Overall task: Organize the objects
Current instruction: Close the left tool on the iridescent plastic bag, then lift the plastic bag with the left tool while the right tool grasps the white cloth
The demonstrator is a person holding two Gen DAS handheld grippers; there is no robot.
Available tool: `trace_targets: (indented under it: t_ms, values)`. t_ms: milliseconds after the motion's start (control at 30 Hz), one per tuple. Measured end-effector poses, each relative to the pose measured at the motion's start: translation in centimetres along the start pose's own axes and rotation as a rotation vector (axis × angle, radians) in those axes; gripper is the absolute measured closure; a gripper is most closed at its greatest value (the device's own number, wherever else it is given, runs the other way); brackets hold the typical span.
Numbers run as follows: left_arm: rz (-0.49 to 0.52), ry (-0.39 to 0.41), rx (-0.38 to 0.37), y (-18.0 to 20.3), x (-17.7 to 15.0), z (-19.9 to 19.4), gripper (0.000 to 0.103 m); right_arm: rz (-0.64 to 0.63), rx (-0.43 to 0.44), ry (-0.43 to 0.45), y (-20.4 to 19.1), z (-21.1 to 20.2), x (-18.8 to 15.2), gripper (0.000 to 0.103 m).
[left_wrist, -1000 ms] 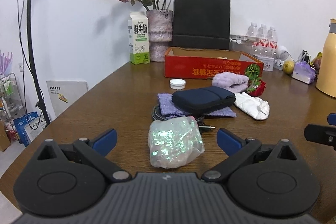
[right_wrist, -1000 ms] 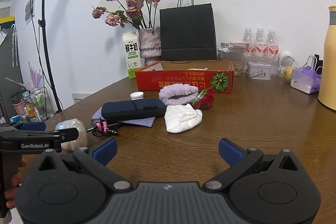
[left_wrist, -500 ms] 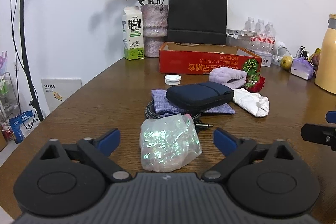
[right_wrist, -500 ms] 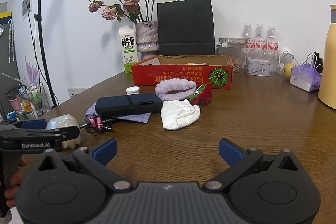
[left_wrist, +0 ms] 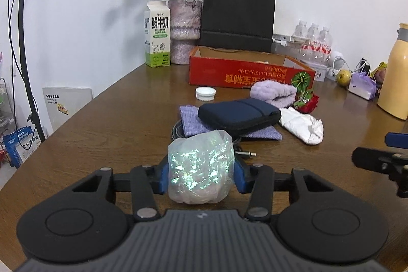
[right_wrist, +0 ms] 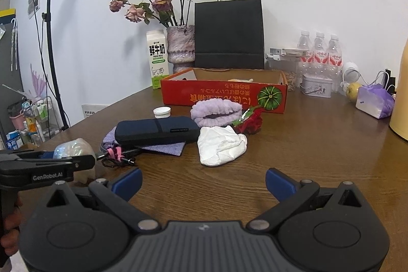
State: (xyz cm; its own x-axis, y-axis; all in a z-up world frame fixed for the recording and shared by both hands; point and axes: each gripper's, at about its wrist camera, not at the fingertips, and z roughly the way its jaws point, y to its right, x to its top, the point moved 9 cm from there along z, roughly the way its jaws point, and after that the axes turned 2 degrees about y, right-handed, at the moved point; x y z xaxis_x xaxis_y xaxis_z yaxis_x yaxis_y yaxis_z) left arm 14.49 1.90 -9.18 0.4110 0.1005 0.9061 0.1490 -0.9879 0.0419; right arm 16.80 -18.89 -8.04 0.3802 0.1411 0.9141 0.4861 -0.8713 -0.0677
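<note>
A crumpled iridescent plastic bag point(left_wrist: 201, 165) sits on the brown table between the blue pads of my left gripper point(left_wrist: 201, 176). Its jaws are closing, and both pads press the bag's sides. Just beyond lie a navy zip pouch point(left_wrist: 239, 114) on a purple cloth point(left_wrist: 191, 120), a coiled cable point(right_wrist: 117, 154), a white crumpled wad point(left_wrist: 303, 125), a lilac fluffy band point(left_wrist: 274, 93), a red rose point(left_wrist: 309, 103) and a white cap point(left_wrist: 205, 93). My right gripper point(right_wrist: 204, 182) is open above bare wood, in front of the white wad point(right_wrist: 220, 145).
An open red cardboard box point(left_wrist: 250, 73) stands behind the objects. Along the wall are a milk carton point(left_wrist: 156, 35), a vase of dried roses point(left_wrist: 185, 29), a black paper bag point(left_wrist: 238, 17) and water bottles point(left_wrist: 315, 40). A yellow flask point(left_wrist: 395, 73) stands far right. The table's edge curves away at left.
The left gripper's jaws have come in from wide apart onto the iridescent bag. The right gripper stays open in the same place.
</note>
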Motion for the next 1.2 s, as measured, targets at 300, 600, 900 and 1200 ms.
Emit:
trace_targets:
  t_ms: [300, 600, 900, 1200]
  values:
    - [-0.004, 0.012, 0.004, -0.5, 2.1, 0.2, 0.055, -0.017, -0.001, -0.011, -0.5, 1.4, 1.5, 0.000]
    - [0.003, 0.019, -0.005, -0.5, 4.2, 1.5, 0.055, -0.023, -0.016, -0.022, 0.2, 3.4, 3.5, 0.000]
    - [0.006, 0.012, -0.007, -0.4, 6.1, 4.1, 0.055, -0.030, -0.034, -0.064, 1.3, 7.0, 4.6, 0.000]
    - [0.028, 0.001, -0.016, 0.1, 7.1, 6.5, 0.055, -0.044, -0.054, -0.120, 2.3, 10.8, 4.5, 0.000]
